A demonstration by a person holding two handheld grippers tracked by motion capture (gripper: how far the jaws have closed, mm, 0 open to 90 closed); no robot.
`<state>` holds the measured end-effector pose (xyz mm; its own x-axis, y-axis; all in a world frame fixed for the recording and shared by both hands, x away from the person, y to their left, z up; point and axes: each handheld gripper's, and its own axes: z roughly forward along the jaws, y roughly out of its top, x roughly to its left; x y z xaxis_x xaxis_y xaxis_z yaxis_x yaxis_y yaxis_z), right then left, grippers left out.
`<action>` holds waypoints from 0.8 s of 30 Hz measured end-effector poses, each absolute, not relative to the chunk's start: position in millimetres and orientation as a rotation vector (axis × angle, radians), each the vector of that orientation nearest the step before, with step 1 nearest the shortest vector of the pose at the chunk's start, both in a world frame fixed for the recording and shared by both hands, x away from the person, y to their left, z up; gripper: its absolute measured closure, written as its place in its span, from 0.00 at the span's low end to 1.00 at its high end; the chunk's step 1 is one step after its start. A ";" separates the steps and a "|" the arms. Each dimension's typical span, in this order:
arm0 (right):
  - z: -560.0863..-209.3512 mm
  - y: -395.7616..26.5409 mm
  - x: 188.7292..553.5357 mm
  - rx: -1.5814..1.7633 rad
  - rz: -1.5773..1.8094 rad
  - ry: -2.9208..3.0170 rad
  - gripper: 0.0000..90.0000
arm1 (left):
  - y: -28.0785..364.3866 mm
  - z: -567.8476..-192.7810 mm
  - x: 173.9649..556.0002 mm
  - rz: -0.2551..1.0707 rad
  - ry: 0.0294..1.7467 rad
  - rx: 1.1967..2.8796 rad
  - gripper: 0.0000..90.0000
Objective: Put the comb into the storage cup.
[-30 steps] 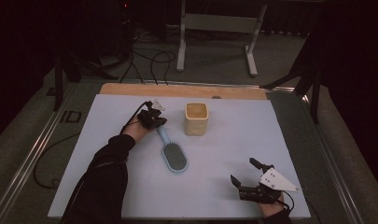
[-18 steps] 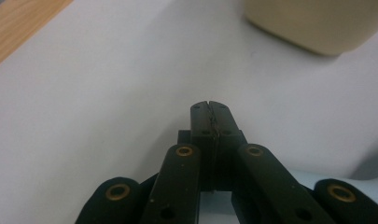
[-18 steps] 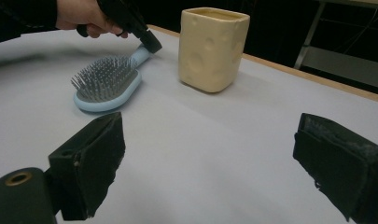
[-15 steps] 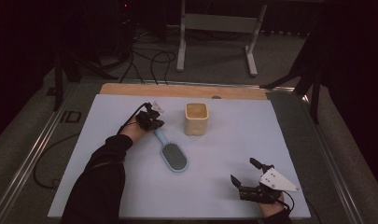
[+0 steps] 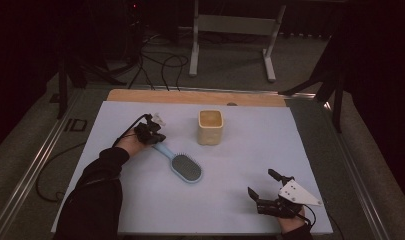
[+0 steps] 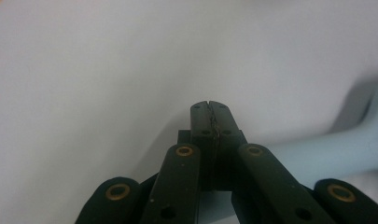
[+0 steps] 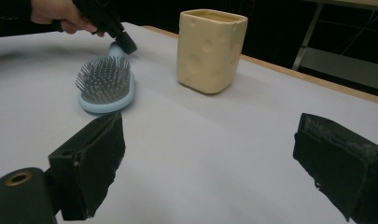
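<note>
A light blue hairbrush (image 5: pixel 186 168) lies bristles up on the white table sheet (image 5: pixel 250 145), its handle pointing far-left. My left gripper (image 5: pixel 158 139) is shut, with its closed tips down at the end of that handle. In the left gripper view the closed jaws (image 6: pixel 209 105) have nothing between them and the blue handle (image 6: pixel 326 149) runs off to their right. The right gripper view shows the brush (image 7: pixel 105 81) with the left gripper (image 7: pixel 127 46) touching its handle. My right gripper (image 5: pixel 260 183) rests open at the near right, nothing between its pads (image 7: pixel 210 163).
A cream square cup (image 5: pixel 210 127) stands upright behind the brush, seen close in the right gripper view (image 7: pixel 211 49). A wooden strip (image 5: pixel 190 96) edges the table's far side. Cables and a metal stand's legs (image 5: pixel 230 50) lie on the floor beyond.
My left hand has shifted a little left and nearer, and the brush handle's end has swung left with it. The right gripper has stayed put.
</note>
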<state>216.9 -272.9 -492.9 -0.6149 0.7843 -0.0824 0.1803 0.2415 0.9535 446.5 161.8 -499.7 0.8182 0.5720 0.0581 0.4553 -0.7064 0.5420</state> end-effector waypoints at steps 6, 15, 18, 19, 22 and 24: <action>-492.8 -272.1 217.0 0.875 1.386 1.953 0.10 | 180.0 -500.6 430.9 0.276 0.762 2.488 1.00; -492.7 -271.1 217.1 0.881 1.386 1.952 0.10 | 200.8 -498.5 404.9 0.257 0.725 2.503 1.00; -493.1 -270.7 217.7 0.882 1.387 1.957 0.10 | 204.3 -496.8 398.4 0.271 0.715 2.508 1.00; -493.1 -270.3 217.7 0.881 1.386 1.959 0.10 | 204.9 -496.2 397.2 0.290 0.709 2.507 1.00; -493.1 -269.1 217.7 0.879 1.383 1.960 0.10 | 205.9 -495.4 398.2 0.316 0.709 2.501 1.00; -493.1 -268.6 217.6 0.876 1.381 1.961 0.10 | 205.8 -495.2 399.5 0.316 0.718 2.498 1.00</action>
<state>217.6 -268.6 -493.1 -0.6163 0.7828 -0.0857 0.1828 0.2481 0.9513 399.5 205.8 -495.2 0.8327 0.5483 0.0775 0.4277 -0.7257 0.5389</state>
